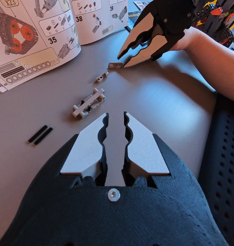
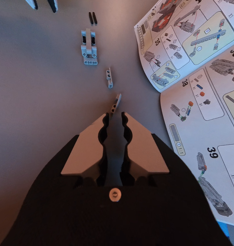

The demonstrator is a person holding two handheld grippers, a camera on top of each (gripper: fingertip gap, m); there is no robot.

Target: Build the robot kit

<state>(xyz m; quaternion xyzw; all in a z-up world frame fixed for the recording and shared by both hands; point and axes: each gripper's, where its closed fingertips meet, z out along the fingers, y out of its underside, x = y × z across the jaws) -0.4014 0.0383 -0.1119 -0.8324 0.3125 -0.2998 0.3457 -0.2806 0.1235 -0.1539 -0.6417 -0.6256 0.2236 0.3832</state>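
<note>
My left gripper [image 1: 116, 113] is open and empty, low over the grey table, just right of a small grey brick assembly [image 1: 89, 102] with black pins. My right gripper [image 2: 114, 113] is open, its tips at the near end of a small grey panel piece [image 2: 115, 104]; the same piece [image 1: 115, 65] and gripper [image 1: 121, 61] show far off in the left wrist view. A second grey panel piece [image 1: 101, 77] [image 2: 109, 78] lies between that piece and the assembly [image 2: 88, 46]. Two black axles [image 1: 40, 134] [image 2: 93, 18] lie side by side beyond the assembly.
An open instruction booklet [image 1: 33, 40] [image 2: 200, 93] lies along one side of the table. A built black, orange and yellow brick model [image 1: 217, 16] stands at the far right. A forearm [image 1: 209, 63] crosses the right side. A black perforated chair back [image 1: 228, 159] is at the right edge. Some 15 cm of space lies between my two pairs of fingers.
</note>
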